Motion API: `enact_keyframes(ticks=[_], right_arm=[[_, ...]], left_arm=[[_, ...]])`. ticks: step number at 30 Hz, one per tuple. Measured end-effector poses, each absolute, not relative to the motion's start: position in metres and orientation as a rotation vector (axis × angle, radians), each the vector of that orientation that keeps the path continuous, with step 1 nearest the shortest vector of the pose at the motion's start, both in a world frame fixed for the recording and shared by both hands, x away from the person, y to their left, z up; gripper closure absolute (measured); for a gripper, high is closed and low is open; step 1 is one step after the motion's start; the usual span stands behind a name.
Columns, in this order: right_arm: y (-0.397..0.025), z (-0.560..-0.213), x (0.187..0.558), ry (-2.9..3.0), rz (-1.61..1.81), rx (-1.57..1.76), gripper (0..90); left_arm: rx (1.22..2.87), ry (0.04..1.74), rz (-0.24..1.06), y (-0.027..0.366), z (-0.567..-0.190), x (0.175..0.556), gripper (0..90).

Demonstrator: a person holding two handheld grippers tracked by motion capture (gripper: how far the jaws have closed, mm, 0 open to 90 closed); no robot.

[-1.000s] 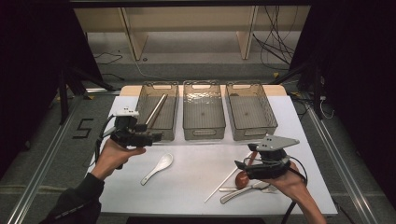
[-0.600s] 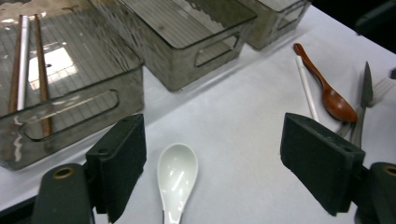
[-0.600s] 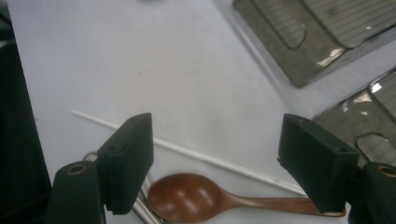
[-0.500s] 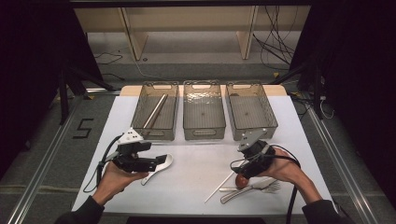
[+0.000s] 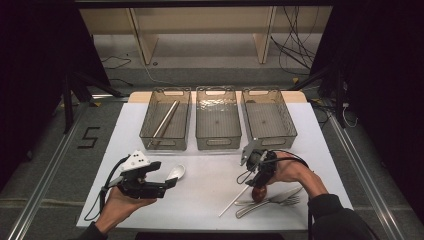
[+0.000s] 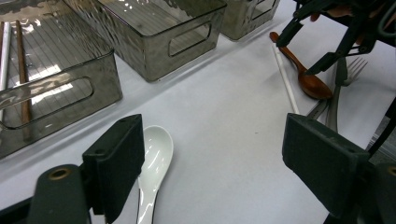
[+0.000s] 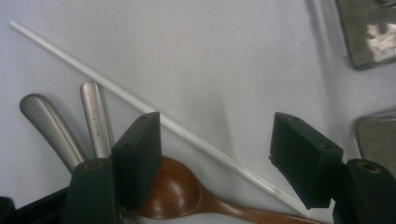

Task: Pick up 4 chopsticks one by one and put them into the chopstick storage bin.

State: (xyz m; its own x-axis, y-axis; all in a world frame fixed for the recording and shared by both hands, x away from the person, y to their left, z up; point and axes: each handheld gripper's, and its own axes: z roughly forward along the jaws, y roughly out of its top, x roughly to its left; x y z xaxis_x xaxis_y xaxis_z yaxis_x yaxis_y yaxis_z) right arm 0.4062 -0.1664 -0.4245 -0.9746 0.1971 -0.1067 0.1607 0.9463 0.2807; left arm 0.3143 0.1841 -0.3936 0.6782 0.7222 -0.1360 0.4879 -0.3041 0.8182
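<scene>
The white ceramic spoon (image 5: 175, 172) lies on the white worktop (image 5: 210, 200) just in front of the left bin (image 5: 165, 120), and the left hand-held gripper (image 5: 167, 182) hovers over its handle with jaws spread wide, one jaw next to the bowl. The brown wooden spoon (image 5: 258, 192) lies well to the right beside a white chopstick (image 5: 235, 201) and two metal utensils (image 5: 270, 201), and the right hand-held gripper (image 5: 260, 186) points down over it, jaws apart, straddling the bowl and the chopstick without clamping either. Behind stand three clear bins, the left one holding chopsticks (image 5: 164, 121), the middle bin (image 5: 217, 117) and right bin (image 5: 268, 116) alongside.
</scene>
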Motion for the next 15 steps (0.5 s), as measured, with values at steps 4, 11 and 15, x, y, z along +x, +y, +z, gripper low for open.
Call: enact_keyframes(ticks=[4, 11, 15], right_arm=[[-0.164, -0.431, 0.412, 3.001, 0.356, 0.242, 37.7], [-0.163, -0.44, 0.417, 3.025, 0.283, 0.199, 40.8], [-0.161, -0.443, 0.417, 3.04, 0.227, 0.158, 42.9]], left_arm=[[1.968, 0.935, 0.324, 0.185, -0.394, 0.313, 20.5], [1.961, 0.94, 0.321, 0.188, -0.394, 0.311, 20.2], [1.961, 0.937, 0.321, 0.187, -0.395, 0.311, 19.9]])
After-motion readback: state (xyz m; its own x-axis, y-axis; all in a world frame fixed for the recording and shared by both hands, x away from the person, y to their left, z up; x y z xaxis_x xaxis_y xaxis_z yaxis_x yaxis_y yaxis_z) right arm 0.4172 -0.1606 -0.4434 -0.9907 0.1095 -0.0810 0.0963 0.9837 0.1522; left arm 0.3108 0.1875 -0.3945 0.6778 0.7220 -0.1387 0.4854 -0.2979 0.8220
